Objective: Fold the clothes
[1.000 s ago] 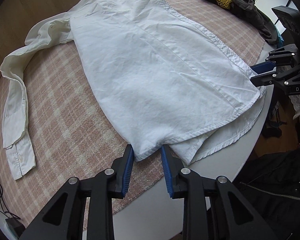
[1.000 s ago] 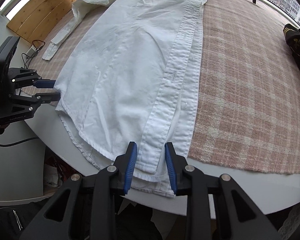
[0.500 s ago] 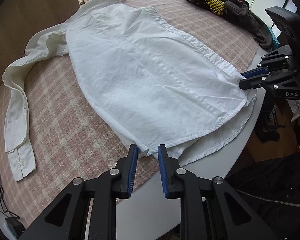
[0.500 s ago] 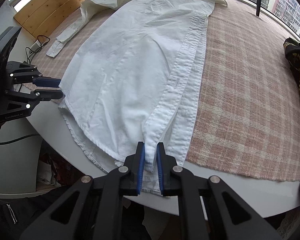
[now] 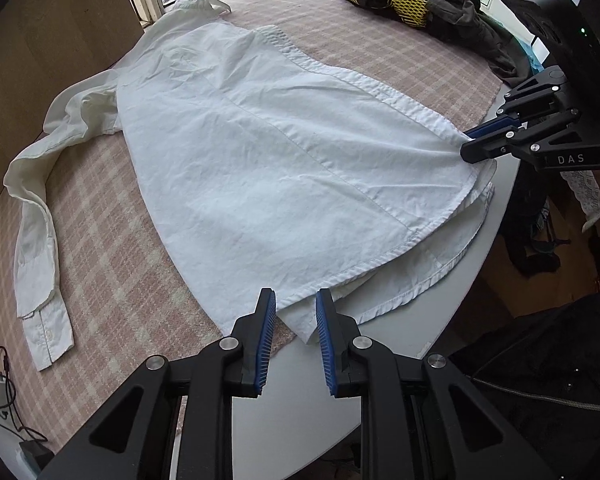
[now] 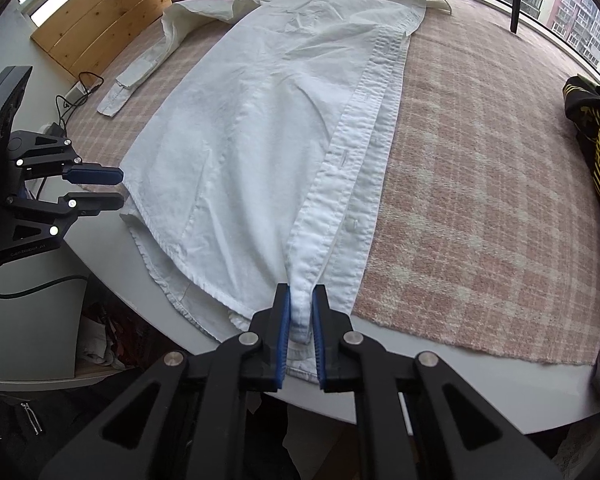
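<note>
White cotton button-up shirt (image 5: pixel 284 152) lies spread and unfolded; my right gripper (image 6: pixel 300 312) pinches its placket hem, my left gripper (image 5: pixel 296 320) gapes around the corner.

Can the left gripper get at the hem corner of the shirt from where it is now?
Probably yes: the left gripper is open around the shirt's hem corner, with nothing between.

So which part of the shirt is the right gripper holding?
On the checked cloth lies a white shirt. Follow its button placket to the near hem: the right gripper pinches that end, the only thick strip with buttonholes.
</note>
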